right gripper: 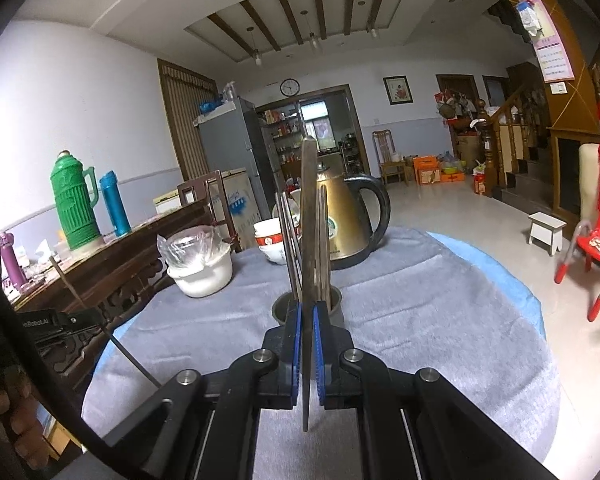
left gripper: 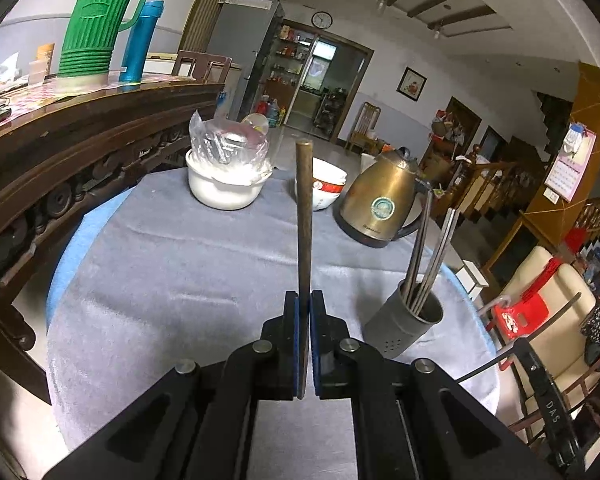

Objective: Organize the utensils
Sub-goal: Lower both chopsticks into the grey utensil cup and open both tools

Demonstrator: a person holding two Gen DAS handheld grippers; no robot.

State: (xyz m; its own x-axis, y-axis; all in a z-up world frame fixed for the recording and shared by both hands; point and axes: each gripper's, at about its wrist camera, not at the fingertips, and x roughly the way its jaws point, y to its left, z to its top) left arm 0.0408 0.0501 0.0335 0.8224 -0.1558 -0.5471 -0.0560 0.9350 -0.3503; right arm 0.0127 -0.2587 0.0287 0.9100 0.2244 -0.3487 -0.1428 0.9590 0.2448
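Observation:
My left gripper [left gripper: 304, 300] is shut on a dark brown chopstick [left gripper: 304, 208] that stands upright above the grey cloth. A grey metal utensil holder [left gripper: 408, 326] with several metal chopsticks [left gripper: 432, 256] stands to its right. My right gripper [right gripper: 307, 308] is shut on a flat metal utensil [right gripper: 310, 216], held upright just in front of the same holder [right gripper: 281, 310], whose chopsticks [right gripper: 288, 240] rise behind it. The left gripper and its chopstick [right gripper: 76, 288] show at the left of the right wrist view.
On the round table with grey cloth [left gripper: 180, 272] stand a white pot with a plastic bag [left gripper: 224, 184], stacked bowls [left gripper: 328, 188] and a brass kettle [left gripper: 380, 204]. A dark wooden sideboard [left gripper: 60, 152] with a green thermos [left gripper: 96, 20] is at left. A red chair [right gripper: 596, 244] is at right.

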